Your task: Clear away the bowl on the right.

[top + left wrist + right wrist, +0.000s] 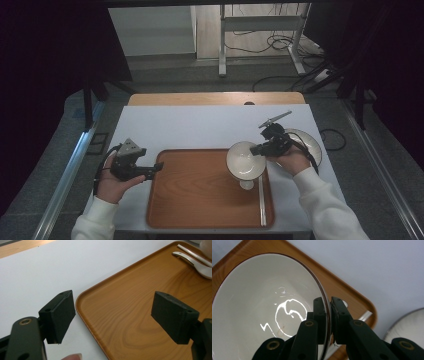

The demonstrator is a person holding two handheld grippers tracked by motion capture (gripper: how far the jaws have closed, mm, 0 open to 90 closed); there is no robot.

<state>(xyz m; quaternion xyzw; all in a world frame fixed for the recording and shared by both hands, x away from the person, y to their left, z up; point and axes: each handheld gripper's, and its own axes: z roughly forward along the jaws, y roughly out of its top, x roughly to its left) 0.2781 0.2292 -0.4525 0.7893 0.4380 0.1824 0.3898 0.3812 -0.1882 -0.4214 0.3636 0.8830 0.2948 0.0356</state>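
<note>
Right gripper point(329, 322) pinching white bowl point(262, 307) by its rim, bowl tilted over wooden tray point(200, 195), spoon point(246, 184) half hidden beneath, left gripper point(112, 320) spread wide, hovering at tray's edge.

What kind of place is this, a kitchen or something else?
Probably a lab or recording room, not a kitchen: a table under a white sheet, loose cables on the floor, dark curtains at the sides.

The left gripper point(156, 169) sits at the lower left of the high view, held level in the left hand point(116, 184), its fingers point(60, 316) spread wide with nothing between them. Right of centre, the right gripper point(256, 149) (held in the right hand point(292, 161), white sleeve trailing to the lower right) has its fingers point(320, 320) pinched together.
</note>
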